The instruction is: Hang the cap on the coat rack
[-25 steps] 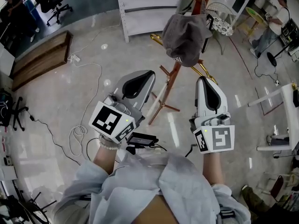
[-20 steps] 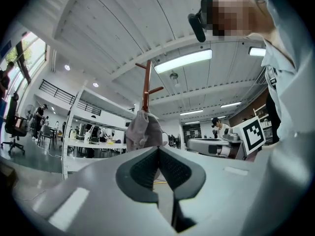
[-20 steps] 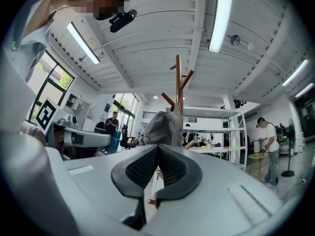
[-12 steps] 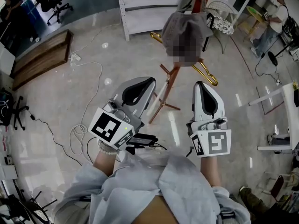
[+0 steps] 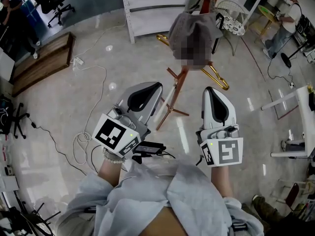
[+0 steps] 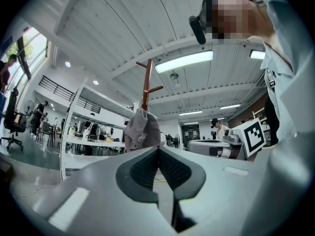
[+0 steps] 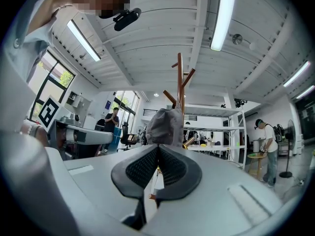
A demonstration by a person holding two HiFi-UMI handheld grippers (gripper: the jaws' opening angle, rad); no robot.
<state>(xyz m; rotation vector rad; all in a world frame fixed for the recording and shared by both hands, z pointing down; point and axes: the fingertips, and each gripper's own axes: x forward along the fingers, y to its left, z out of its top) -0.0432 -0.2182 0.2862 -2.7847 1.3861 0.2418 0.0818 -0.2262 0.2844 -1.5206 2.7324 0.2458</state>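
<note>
The grey cap (image 5: 189, 29) hangs on an upper peg of the brown wooden coat rack (image 5: 179, 90), clear of both grippers. My left gripper (image 5: 149, 87) is shut and empty, held low and to the left of the rack's pole. My right gripper (image 5: 213, 89) is shut and empty too, to the right of the pole. The left gripper view shows the shut left gripper (image 6: 158, 149) with the cap (image 6: 141, 130) and the rack (image 6: 146, 82) beyond it. In the right gripper view the cap (image 7: 166, 125) hangs on the rack (image 7: 180, 80) past the shut right gripper (image 7: 158, 147).
A white shelf unit (image 5: 147, 9) stands behind the rack. A gold hanger bar (image 5: 216, 78) sticks out by the pole. Cables (image 5: 91, 95) trail over the floor at the left, near a wooden platform (image 5: 44, 60). A white table (image 5: 295, 127) and a person (image 5: 288, 21) are at the right.
Both grippers have drawn back slightly toward my body. The cap stays on the rack.
</note>
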